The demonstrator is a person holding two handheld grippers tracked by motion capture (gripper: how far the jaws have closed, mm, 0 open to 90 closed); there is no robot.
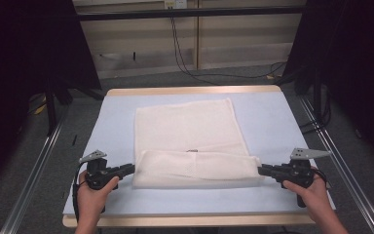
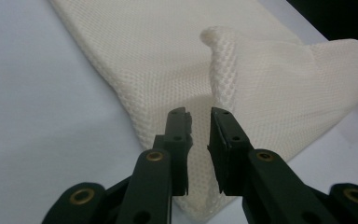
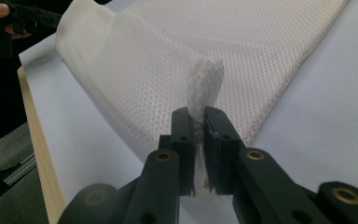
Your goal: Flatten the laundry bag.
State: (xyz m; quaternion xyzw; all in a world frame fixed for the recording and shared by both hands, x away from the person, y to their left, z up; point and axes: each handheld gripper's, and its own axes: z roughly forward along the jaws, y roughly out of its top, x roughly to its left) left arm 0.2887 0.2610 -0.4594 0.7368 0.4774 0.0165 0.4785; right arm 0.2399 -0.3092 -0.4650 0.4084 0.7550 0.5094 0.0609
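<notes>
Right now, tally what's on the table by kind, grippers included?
Cloth (cream mesh, near edge folded over): 1
Grippers: 2, left gripper and right gripper, one at each end of the fold
Total: 3

My recording lab bench

I work at a white-topped counter (image 1: 272, 122) with a wooden edge, ringed by black curtains (image 1: 24, 44), metal floor rails (image 1: 34, 170), loose cables (image 1: 185, 53) and a wall socket (image 1: 174, 4).
</notes>
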